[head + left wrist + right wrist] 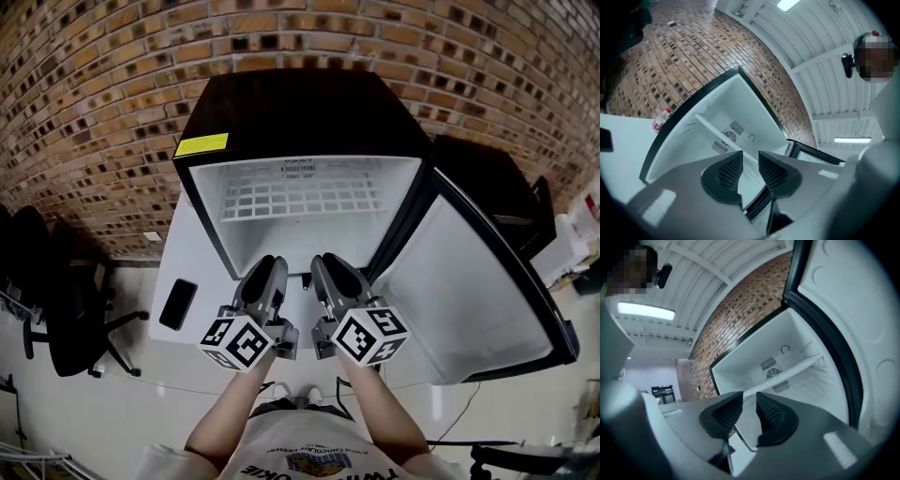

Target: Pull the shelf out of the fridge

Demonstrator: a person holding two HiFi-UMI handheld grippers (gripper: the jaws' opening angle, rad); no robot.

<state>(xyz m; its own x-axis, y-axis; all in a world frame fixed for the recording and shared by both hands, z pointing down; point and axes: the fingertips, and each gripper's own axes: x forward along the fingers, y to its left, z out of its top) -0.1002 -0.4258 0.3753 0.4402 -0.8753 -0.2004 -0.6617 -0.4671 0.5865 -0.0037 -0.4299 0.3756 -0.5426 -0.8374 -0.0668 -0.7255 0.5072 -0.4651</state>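
Observation:
A black mini fridge (281,108) stands open on a white table (192,262). Its door (473,295) is swung out to the right. A white wire shelf (302,199) lies level inside the white cavity; its front bar shows in the left gripper view (710,125) and the right gripper view (790,373). Both grippers hover side by side just in front of the fridge's lower edge, apart from the shelf. The left gripper (272,265) (750,163) is open with nothing held. The right gripper (326,264) (750,404) is open too, its pads pressing on nothing.
A black phone (178,304) lies on the table left of the fridge. A plastic bottle (661,119) stands beside the fridge. A black office chair (66,300) sits at the far left. A brick wall (94,94) runs behind.

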